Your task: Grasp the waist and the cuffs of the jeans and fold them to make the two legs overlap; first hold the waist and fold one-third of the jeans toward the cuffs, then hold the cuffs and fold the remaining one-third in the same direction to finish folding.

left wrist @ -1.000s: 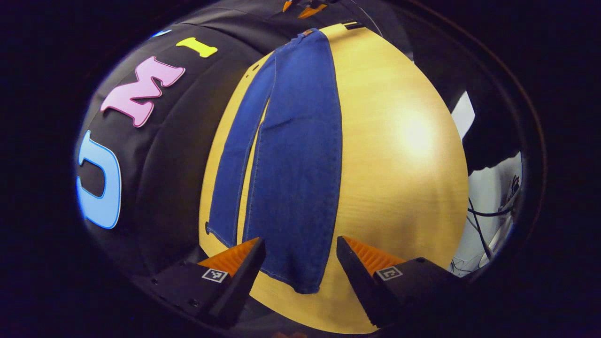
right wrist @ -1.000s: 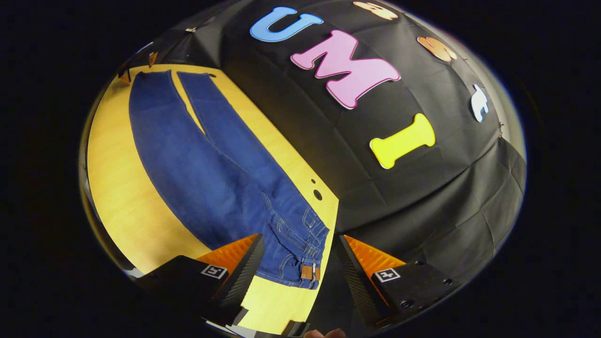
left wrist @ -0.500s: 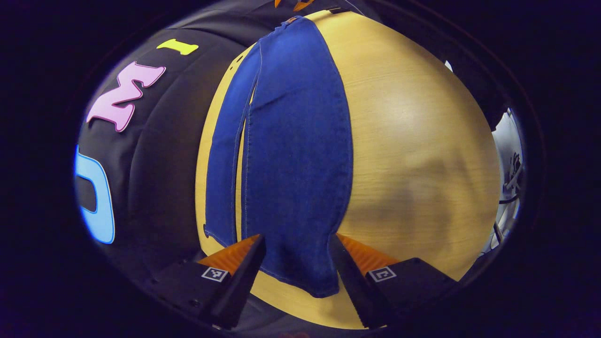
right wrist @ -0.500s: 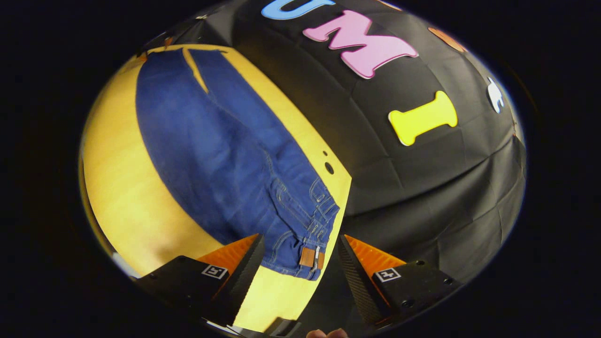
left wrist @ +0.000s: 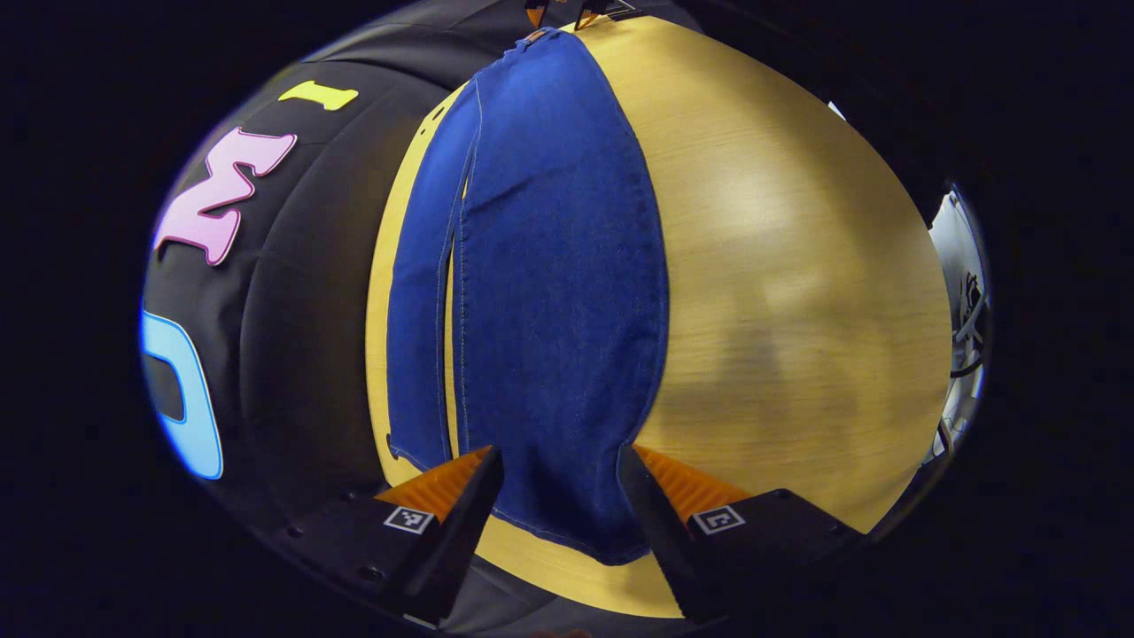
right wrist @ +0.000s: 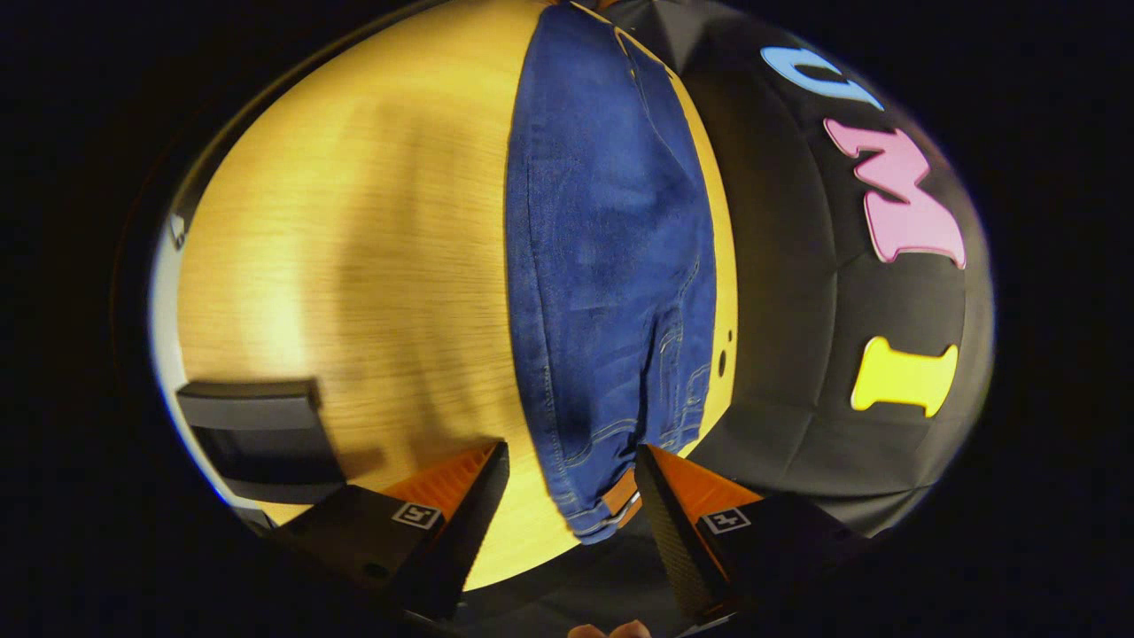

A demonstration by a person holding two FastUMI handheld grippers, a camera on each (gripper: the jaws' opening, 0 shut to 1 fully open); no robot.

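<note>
A: Both claws were spread, holding nothing. Left claw (left wrist: pixel 558 461) straddled the near cuff (left wrist: pixel 576 523); right claw (right wrist: pixel 571 456) straddled the waist (right wrist: pixel 602 505).

B: Jeans (left wrist: pixel 549 266) lay flat on the table (left wrist: pixel 780 266) w/ legs slightly apart. Pinch only the top layer edge, both ends in sync.

Opposed close views, seemingly sharing the jeans (left wrist: pixel 549 292).

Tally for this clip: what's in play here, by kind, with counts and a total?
Blue denim jeans: 1
Light wooden table: 1
Two-finger grippers: 2, left gripper and right gripper, both open
Dark box-shaped object on the table: 1
Total: 5
</note>
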